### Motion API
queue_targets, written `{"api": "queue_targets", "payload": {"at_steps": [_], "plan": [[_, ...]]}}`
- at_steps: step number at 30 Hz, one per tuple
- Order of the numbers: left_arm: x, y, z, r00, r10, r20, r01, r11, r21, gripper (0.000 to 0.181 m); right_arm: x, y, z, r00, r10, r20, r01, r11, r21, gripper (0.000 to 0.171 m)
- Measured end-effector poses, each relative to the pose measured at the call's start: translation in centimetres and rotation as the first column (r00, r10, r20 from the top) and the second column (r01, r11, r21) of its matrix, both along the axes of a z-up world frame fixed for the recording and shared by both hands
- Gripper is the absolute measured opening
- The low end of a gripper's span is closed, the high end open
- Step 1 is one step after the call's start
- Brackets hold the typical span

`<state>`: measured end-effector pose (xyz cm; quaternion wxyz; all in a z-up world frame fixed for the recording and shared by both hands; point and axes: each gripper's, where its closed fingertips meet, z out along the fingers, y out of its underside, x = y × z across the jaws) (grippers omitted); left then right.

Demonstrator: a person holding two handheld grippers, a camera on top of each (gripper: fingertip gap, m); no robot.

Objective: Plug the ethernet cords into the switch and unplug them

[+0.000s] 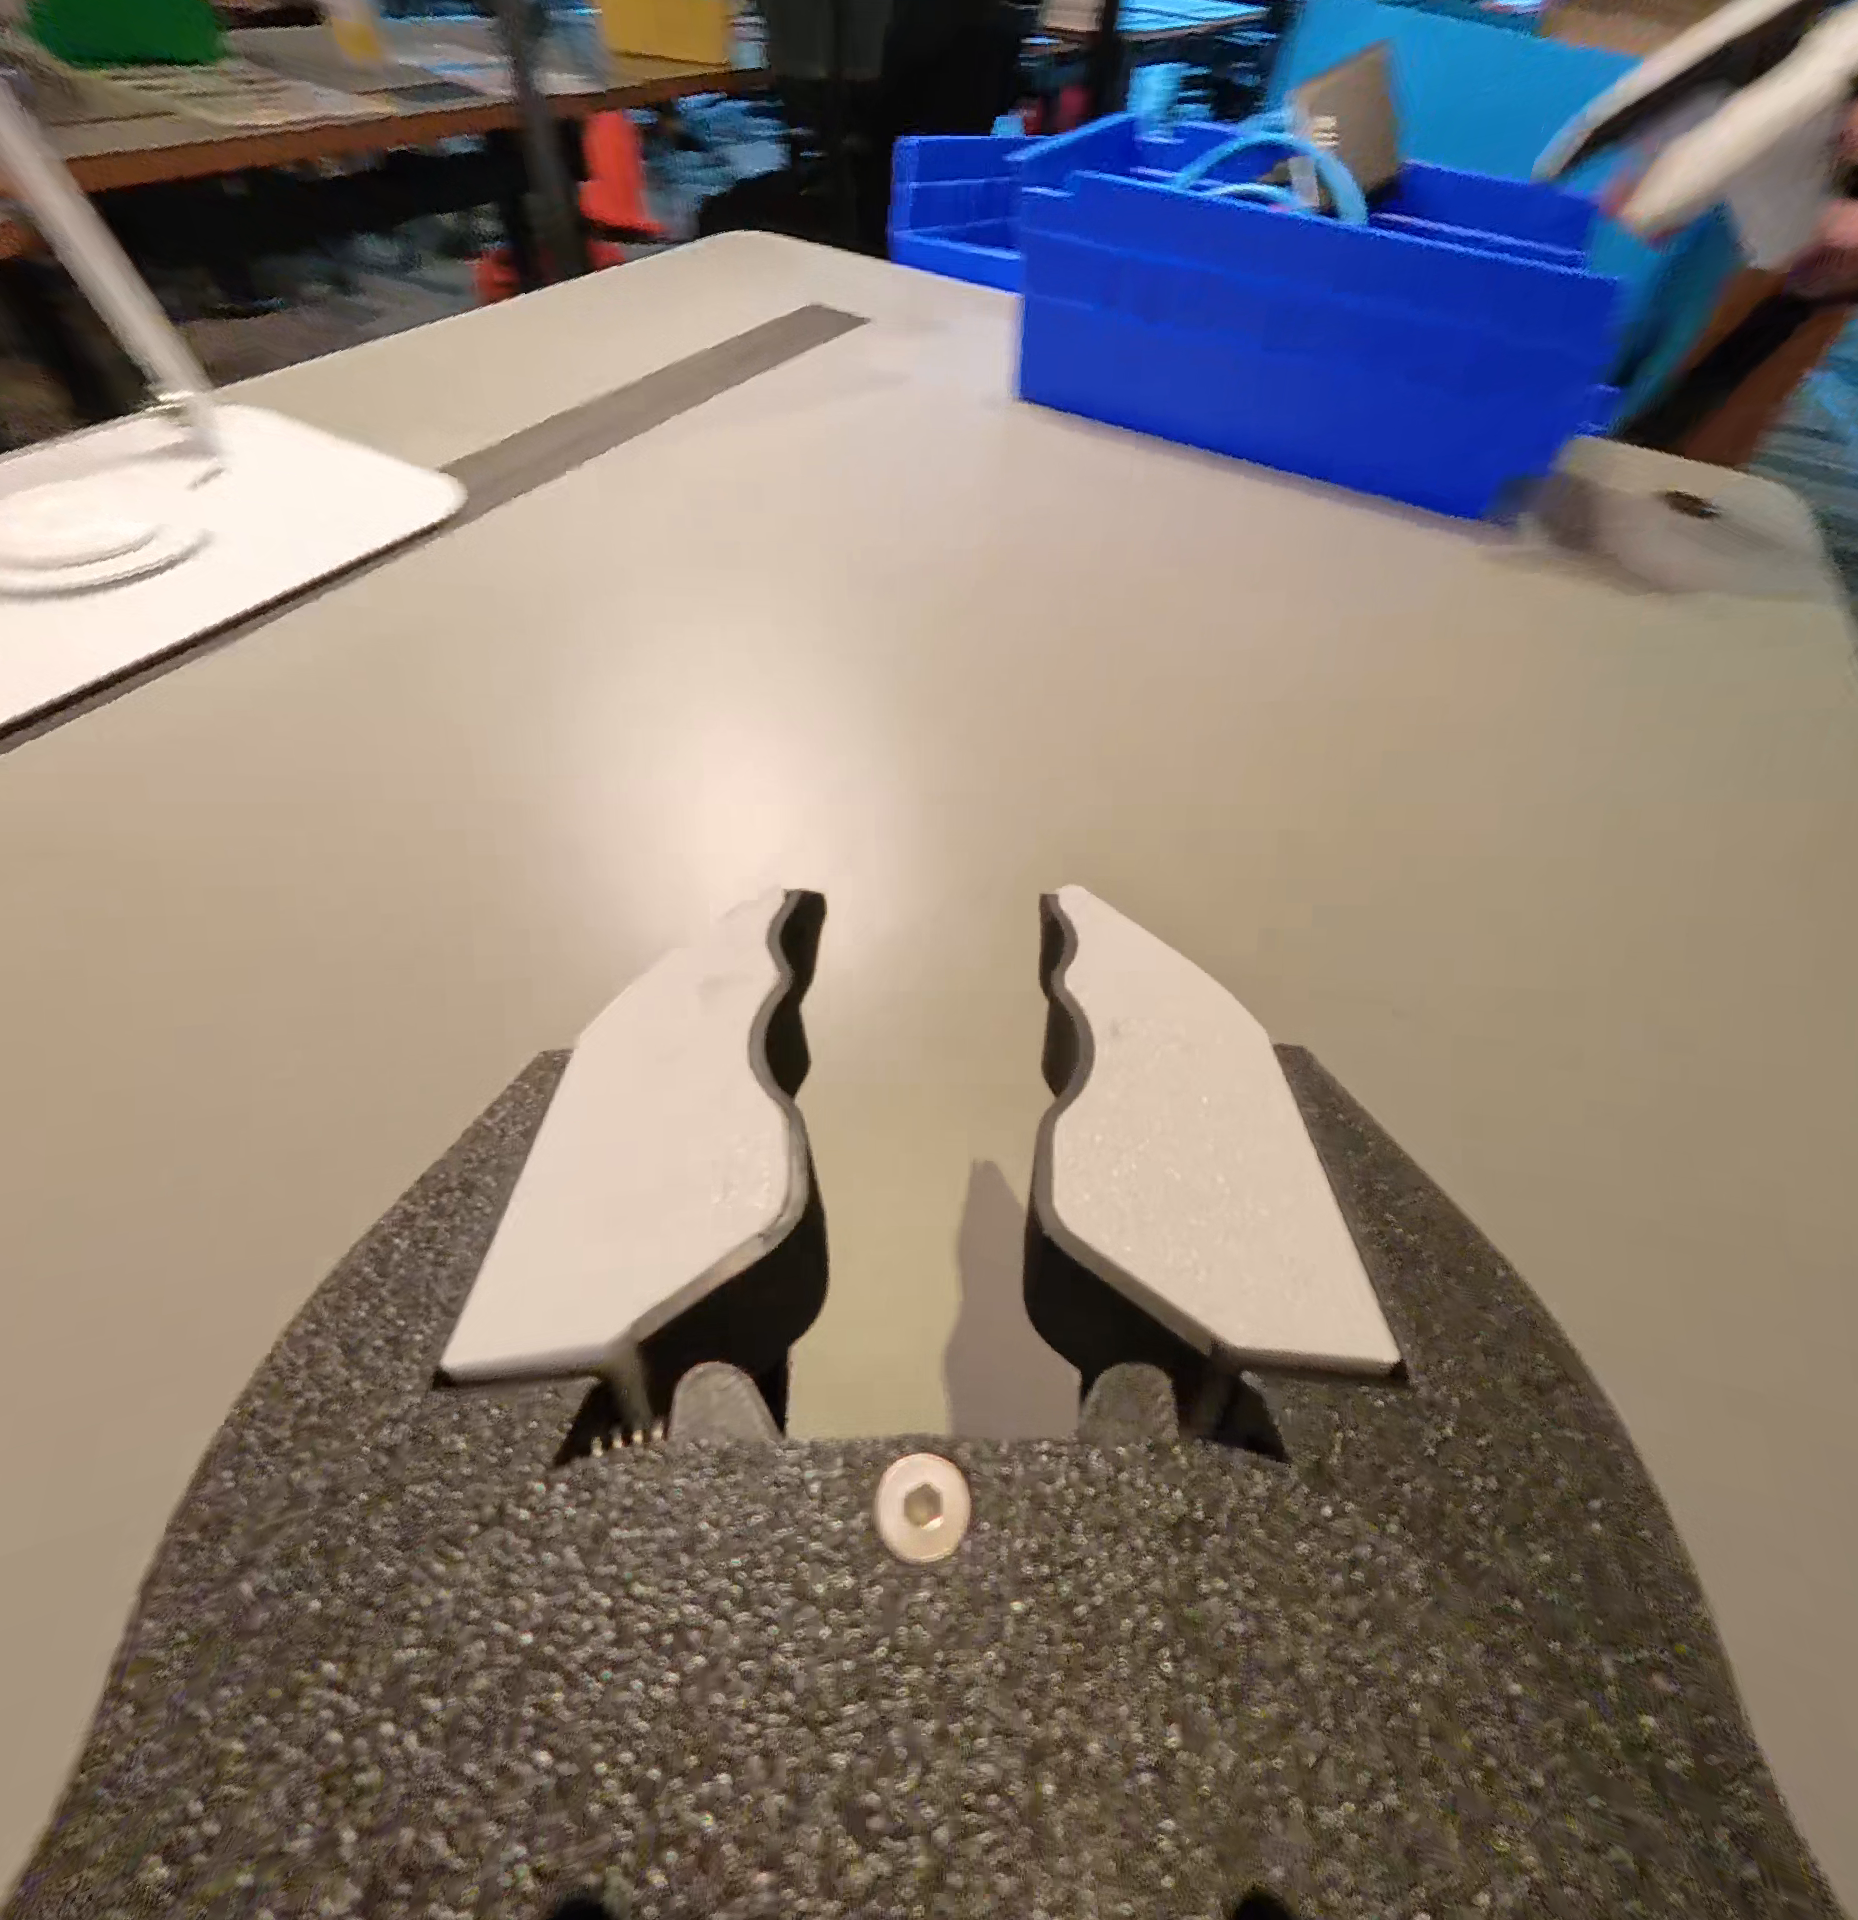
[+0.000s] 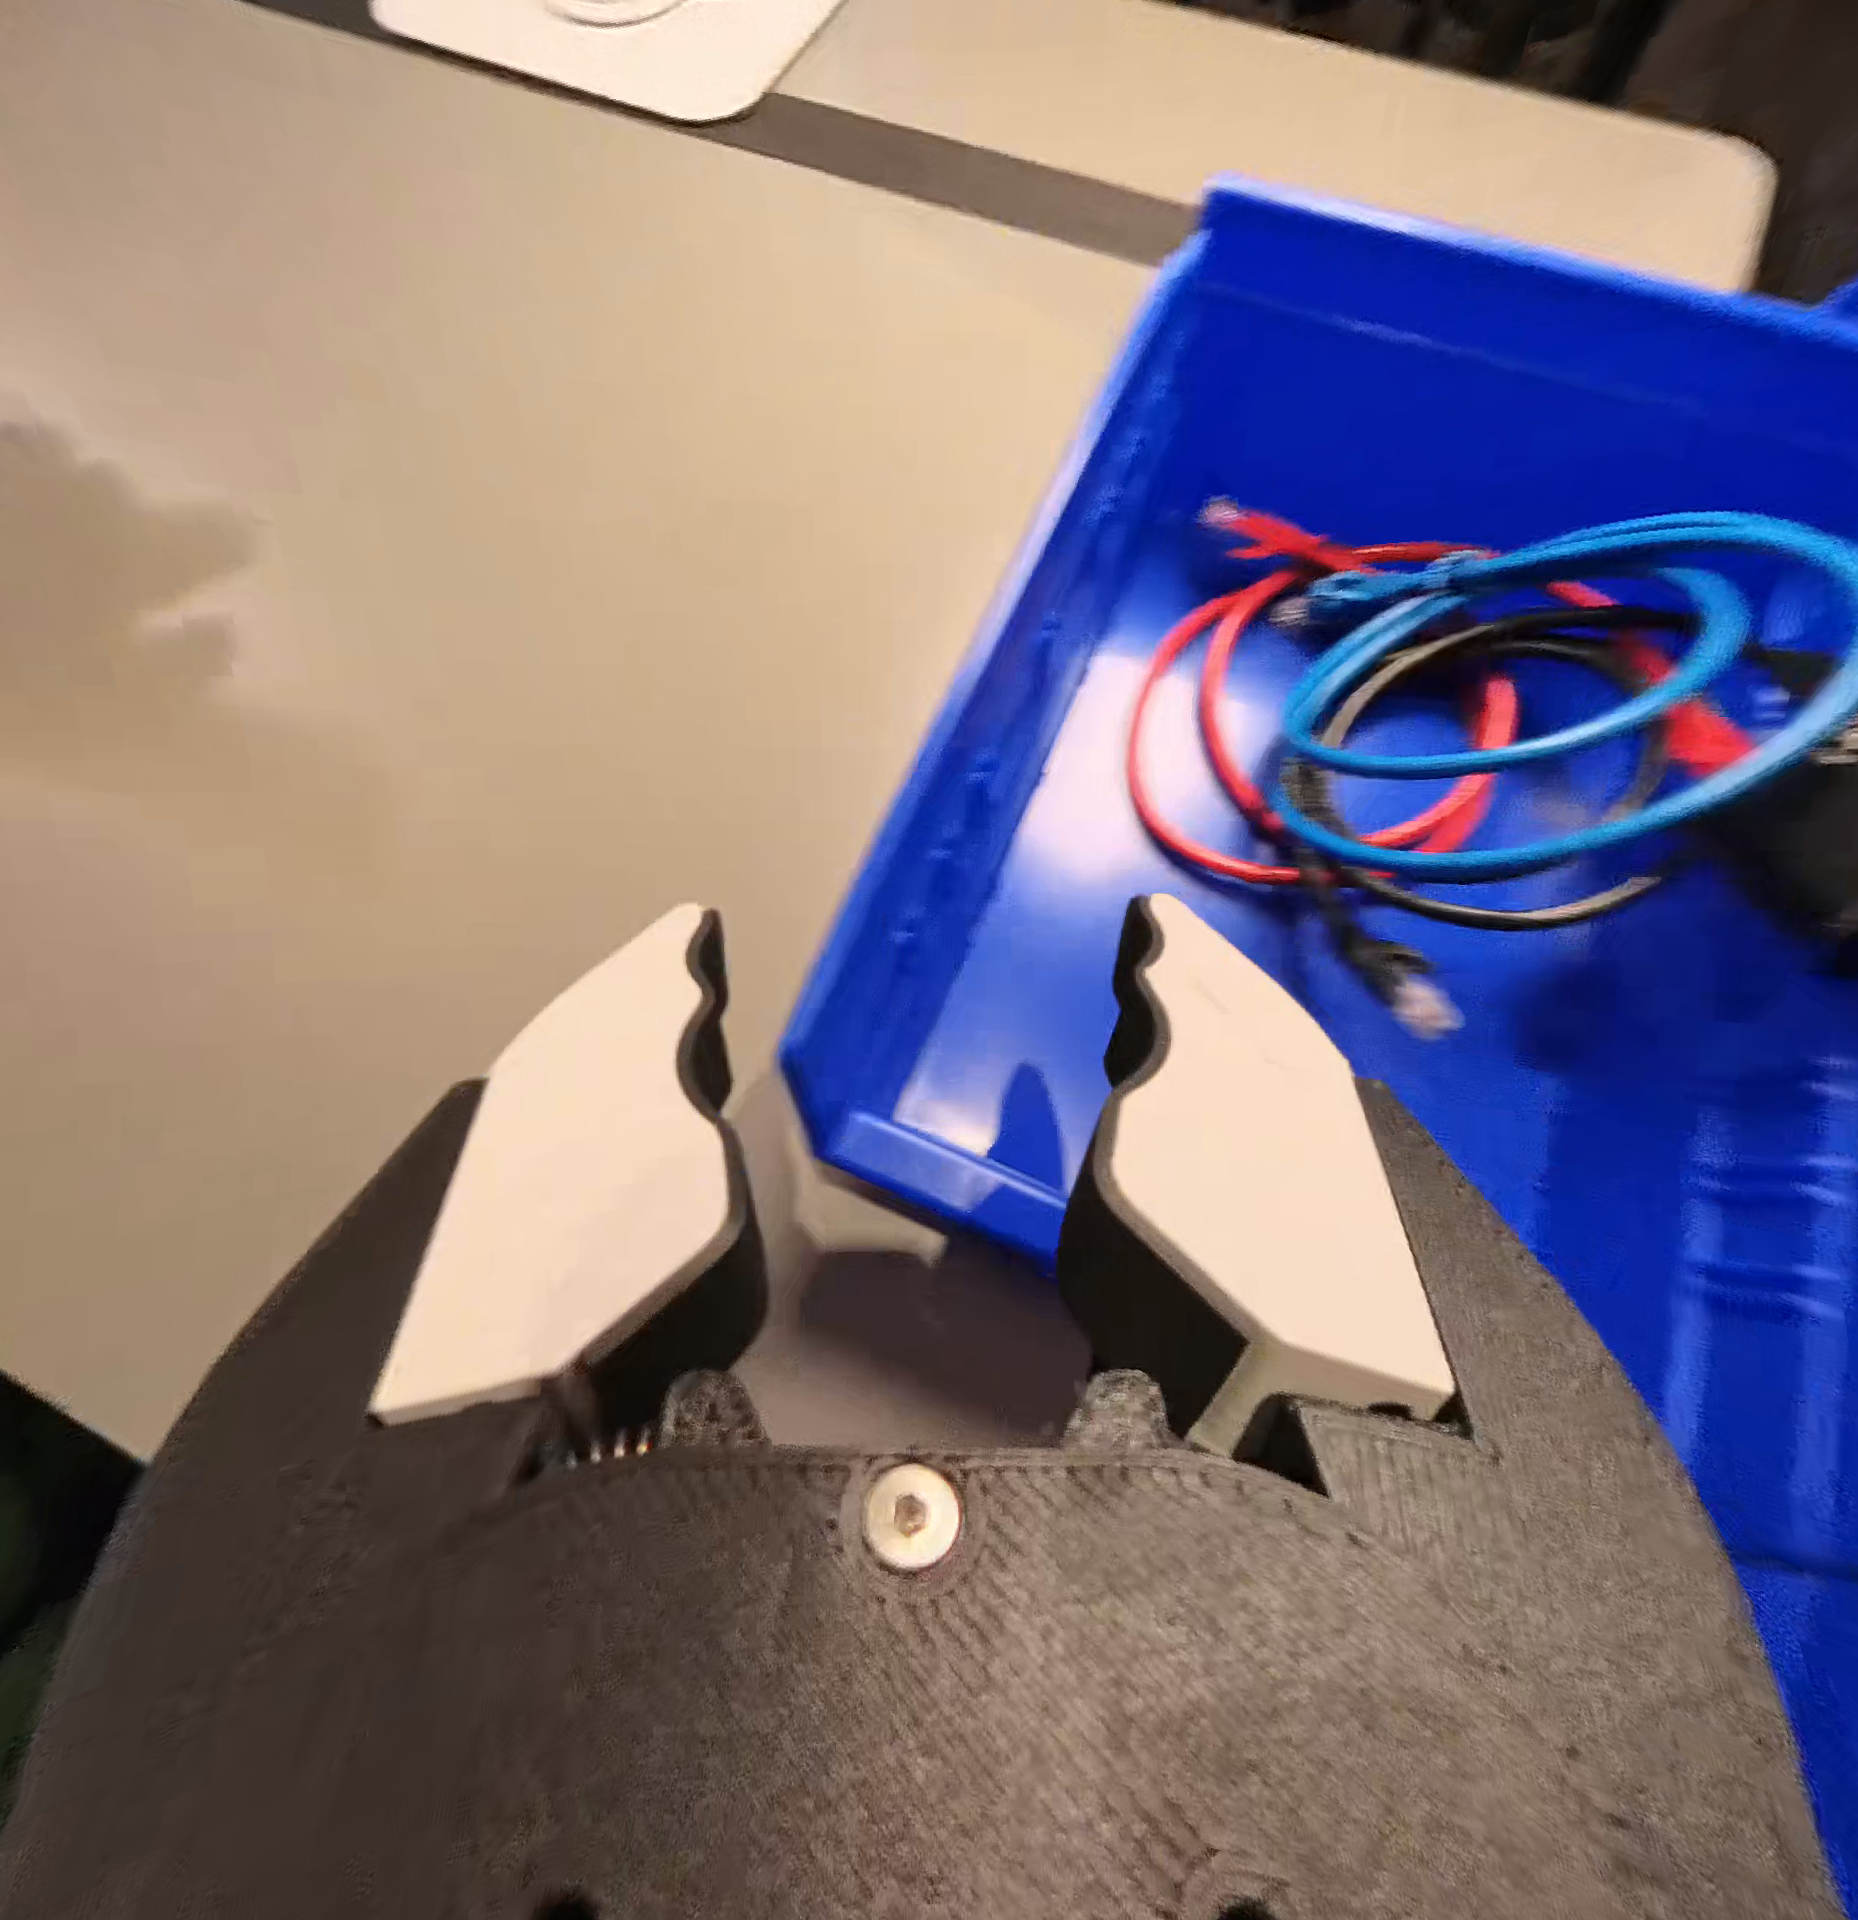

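The ethernet cords [image 2: 1424, 717] are lying in a loose tangle of red, light blue and black loops on the floor of a blue bin [image 2: 966, 831], at about two o'clock from my right tool [image 2: 925, 935]. Their plugs are lying free; none is seated in anything that I can see. I am judging the switch to be the grey box [image 1: 1346, 120] standing among blue cable in the farther bins [image 1: 1299, 312], at one o'clock in the left wrist view, but blur is keeping me from confirming ports or connections there.

I am holding the right tool wide apart, with nothing between its jaws, above the near corner of the bin; the bin's rim is passing between the two fingers below them. The cords are sitting well apart from the fingertips. I am holding the left tool [image 1: 930, 914] moderately apart, also with nothing in it, low over the bare surface [image 1: 904, 644], with the bins far off at one o'clock.

My assessment: the task is standing at its very start. No cord is being gripped, none is visibly plugged, and so the whole plugging and unplugging sequence is remaining. The nearest step appears to be reaching into the bin for one cord near its plug.

A white flat base [image 1: 177, 540] with a slanted pole is occupying ten o'clock in the left view, beside a dark strip [image 1: 644, 400] on the surface.
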<state>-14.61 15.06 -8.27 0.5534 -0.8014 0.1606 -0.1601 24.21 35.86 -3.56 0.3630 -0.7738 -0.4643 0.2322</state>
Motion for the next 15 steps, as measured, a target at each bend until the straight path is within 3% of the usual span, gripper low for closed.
{"api": "queue_targets", "payload": {"at_steps": [1, 4, 7, 8, 10, 12, 15], "plan": [[-0.9, -0.7, 0.1, 0.997, 0.082, -0.016, -0.082, 0.997, -0.002, 0.046, -0.7, -1.0, -0.8, 1.0, 0.015, -0.001, -0.015, 1.0, -0.006, 0.076], [-5.3, -4.6, 1.1, 0.919, 0.377, -0.117, -0.379, 0.925, 0.003, 0.057, -1.7, -2.4, -2.1, 1.0, 0.023, -0.007, -0.023, 1.0, -0.015, 0.083], [-12.8, -11.4, 2.7, 0.64, 0.666, -0.383, -0.705, 0.708, 0.052, 0.064, -2.1, -2.3, -2.4, 1.0, 0.016, 0.023, -0.016, 1.0, -0.008, 0.091], [-15.0, -13.6, 3.5, 0.546, 0.706, -0.451, -0.765, 0.639, 0.075, 0.068, -2.2, -2.0, -2.5, 0.999, 0.017, 0.046, -0.017, 1.0, 0.001, 0.092], [-18.3, -16.9, 4.0, 0.443, 0.724, -0.528, -0.831, 0.553, 0.06, 0.077, -2.7, -1.6, -2.7, 0.996, 0.025, 0.088, -0.026, 1.0, 0.007, 0.096], [-20.8, -19.1, 3.1, 0.412, 0.708, -0.574, -0.874, 0.486, -0.028, 0.087, -3.4, -1.2, -3.1, 0.991, 0.035, 0.13, -0.036, 0.999, 0.004, 0.096], [-23.9, -21.4, 0.9, 0.392, 0.675, -0.626, -0.904, 0.408, -0.126, 0.087, -4.0, -0.5, -4.3, 0.975, 0.03, 0.221, -0.035, 0.999, 0.02, 0.093]]}}
